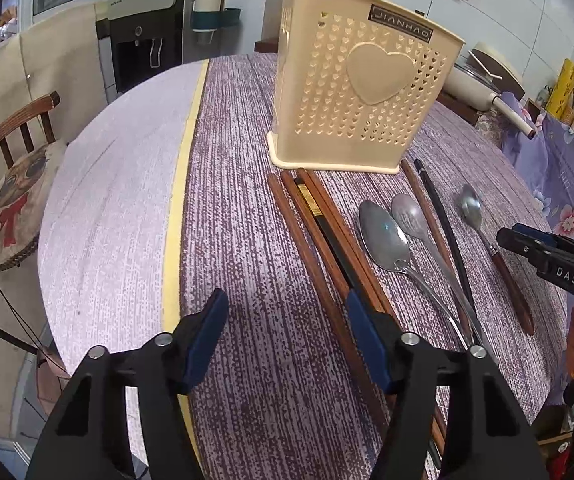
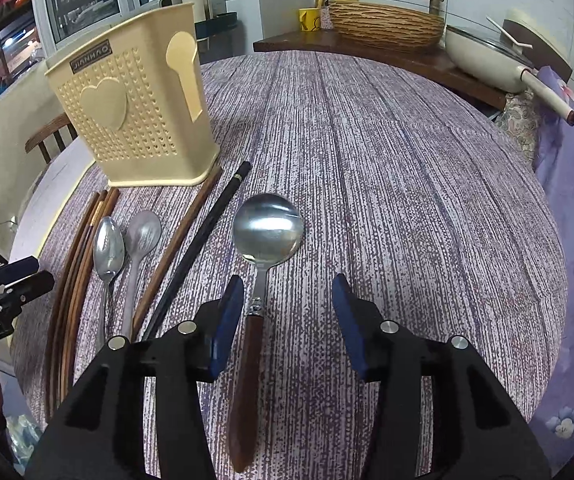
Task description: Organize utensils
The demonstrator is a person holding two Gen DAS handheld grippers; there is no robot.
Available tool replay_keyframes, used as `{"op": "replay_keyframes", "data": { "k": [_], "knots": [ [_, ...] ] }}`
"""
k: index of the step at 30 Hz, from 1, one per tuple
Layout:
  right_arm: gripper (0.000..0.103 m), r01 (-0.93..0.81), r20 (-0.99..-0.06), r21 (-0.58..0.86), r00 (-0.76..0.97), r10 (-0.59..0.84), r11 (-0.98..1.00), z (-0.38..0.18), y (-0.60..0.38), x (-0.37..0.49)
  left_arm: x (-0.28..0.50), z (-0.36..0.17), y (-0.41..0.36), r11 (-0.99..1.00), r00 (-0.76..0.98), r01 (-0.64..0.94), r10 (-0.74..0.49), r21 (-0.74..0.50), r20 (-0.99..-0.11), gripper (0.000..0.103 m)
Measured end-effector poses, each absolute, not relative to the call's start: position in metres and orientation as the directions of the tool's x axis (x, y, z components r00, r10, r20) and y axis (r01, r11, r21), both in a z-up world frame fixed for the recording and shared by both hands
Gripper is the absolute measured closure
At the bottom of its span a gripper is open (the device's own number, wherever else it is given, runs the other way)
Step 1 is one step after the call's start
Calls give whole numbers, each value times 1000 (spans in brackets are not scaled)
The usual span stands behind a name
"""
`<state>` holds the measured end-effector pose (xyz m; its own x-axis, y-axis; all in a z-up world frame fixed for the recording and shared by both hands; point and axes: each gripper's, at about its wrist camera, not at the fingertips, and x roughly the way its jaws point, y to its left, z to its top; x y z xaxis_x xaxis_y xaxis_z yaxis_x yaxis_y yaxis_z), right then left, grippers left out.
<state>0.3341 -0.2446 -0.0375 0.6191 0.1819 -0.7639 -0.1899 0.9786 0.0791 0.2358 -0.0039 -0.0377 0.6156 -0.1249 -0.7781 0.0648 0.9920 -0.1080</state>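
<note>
On worktop [image 2: 367, 140], my right gripper [image 2: 287, 320] gaped around wood-handled spoon [image 2: 265, 240], unclamped; left gripper [image 1: 287, 344] apart beside chopsticks [image 1: 319, 240]. Pickup stage; next, pinch handle, lift toward holder [image 2: 135, 108].

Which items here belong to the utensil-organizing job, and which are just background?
Job items:
- cream utensil holder
- wooden-handled spoon
- two metal spoons
- brown chopsticks
- black chopsticks

Background:
- wooden chair
- water dispenser
- woven basin
- white pan
</note>
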Motion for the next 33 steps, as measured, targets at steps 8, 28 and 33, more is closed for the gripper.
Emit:
{"op": "replay_keyframes", "data": {
  "k": [8,28,33],
  "knots": [
    [48,-191,-745,116,632,212,975,-34,-244,325,242,-41,-25,998,615,69,-38,6,-788,52],
    [40,-233,-790,22,592,160,972,-40,-224,343,267,-39,1,999,556,-12,-37,-52,-831,54],
    [40,-232,-805,-23,581,119,973,-46,-213,356,272,-40,-2,999,561,-29,-7,-28,-828,54]
  ]
}}
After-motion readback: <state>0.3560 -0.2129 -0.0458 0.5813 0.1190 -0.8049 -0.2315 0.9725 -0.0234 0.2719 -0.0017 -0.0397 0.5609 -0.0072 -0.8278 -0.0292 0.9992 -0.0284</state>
